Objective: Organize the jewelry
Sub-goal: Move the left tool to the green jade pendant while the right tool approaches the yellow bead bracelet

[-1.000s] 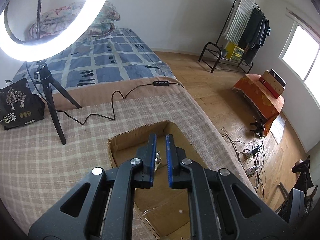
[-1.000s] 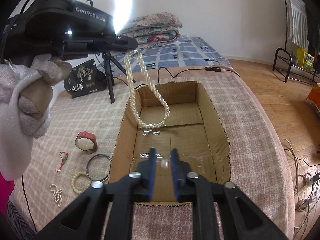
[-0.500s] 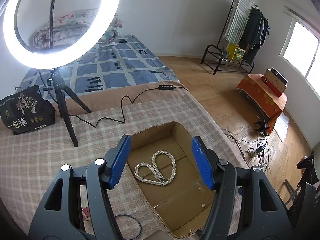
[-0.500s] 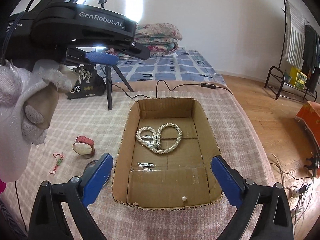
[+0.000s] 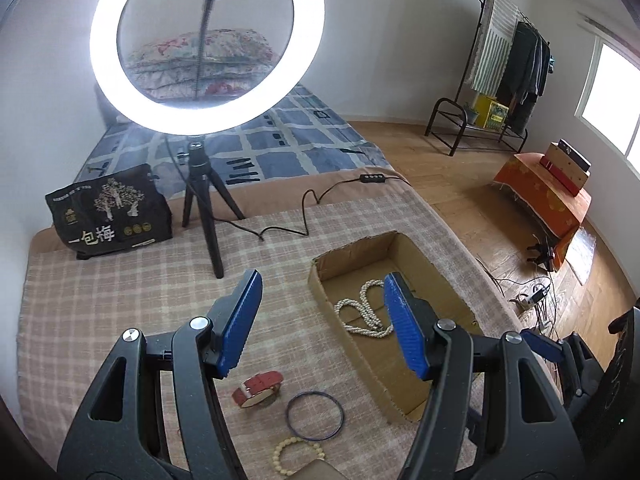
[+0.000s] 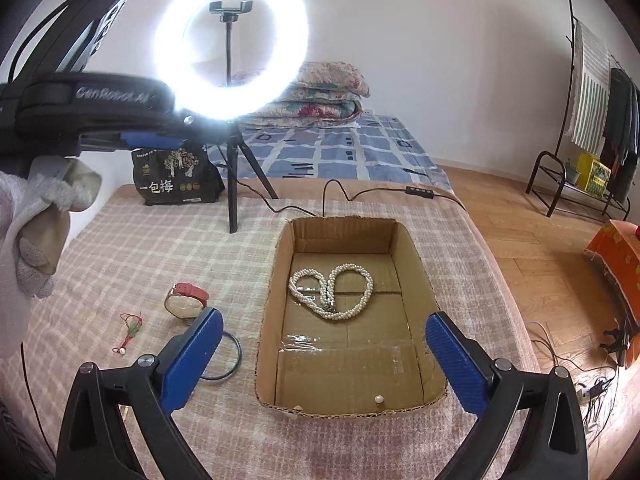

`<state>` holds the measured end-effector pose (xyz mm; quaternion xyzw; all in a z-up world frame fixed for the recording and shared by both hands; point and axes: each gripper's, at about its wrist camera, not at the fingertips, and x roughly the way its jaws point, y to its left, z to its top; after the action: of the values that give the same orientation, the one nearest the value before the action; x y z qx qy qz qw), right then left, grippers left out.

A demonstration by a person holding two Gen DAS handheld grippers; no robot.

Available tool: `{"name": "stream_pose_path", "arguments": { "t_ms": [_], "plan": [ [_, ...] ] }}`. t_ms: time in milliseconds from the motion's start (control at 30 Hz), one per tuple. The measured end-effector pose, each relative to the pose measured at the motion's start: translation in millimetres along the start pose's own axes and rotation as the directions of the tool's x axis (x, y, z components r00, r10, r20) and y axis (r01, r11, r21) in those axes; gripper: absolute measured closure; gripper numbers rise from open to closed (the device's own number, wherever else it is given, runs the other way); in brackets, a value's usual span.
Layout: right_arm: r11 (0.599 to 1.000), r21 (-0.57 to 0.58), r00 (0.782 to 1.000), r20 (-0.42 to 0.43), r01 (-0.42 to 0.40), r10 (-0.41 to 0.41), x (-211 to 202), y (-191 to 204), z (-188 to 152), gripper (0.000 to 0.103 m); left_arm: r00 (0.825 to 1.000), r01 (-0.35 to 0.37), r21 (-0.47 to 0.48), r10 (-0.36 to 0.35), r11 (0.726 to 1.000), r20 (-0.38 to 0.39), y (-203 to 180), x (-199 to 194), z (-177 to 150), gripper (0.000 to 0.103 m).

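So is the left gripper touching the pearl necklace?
Apart. Left wrist view: left gripper open and empty, raised above the pearl necklace lying in the cardboard box.

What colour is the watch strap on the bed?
Red; the watch shows best in the left wrist view.

Location: a bedroom in a home. Indicators: a bed (image 6: 360,152) with a blue patterned cover and folded quilts (image 6: 316,96) stacked at the wall, a clothes rack (image 5: 516,64) holding hung garments, wood plank flooring (image 5: 460,184), and a window (image 5: 608,96) at the right.
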<state>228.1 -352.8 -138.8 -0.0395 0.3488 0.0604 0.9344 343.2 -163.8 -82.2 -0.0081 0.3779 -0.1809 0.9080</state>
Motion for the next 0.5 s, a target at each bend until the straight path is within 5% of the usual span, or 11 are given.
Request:
{"name": "stream_pose_path", "arguments": {
  "t_ms": [500],
  "plan": [
    [0.991,-0.126,0.996,0.070,-0.040,0.049,-12,54,-9,0.001,0.996,-0.084,-0.066,0.087,0.994,0.037,82,-79,-58,0.038]
  ]
}}
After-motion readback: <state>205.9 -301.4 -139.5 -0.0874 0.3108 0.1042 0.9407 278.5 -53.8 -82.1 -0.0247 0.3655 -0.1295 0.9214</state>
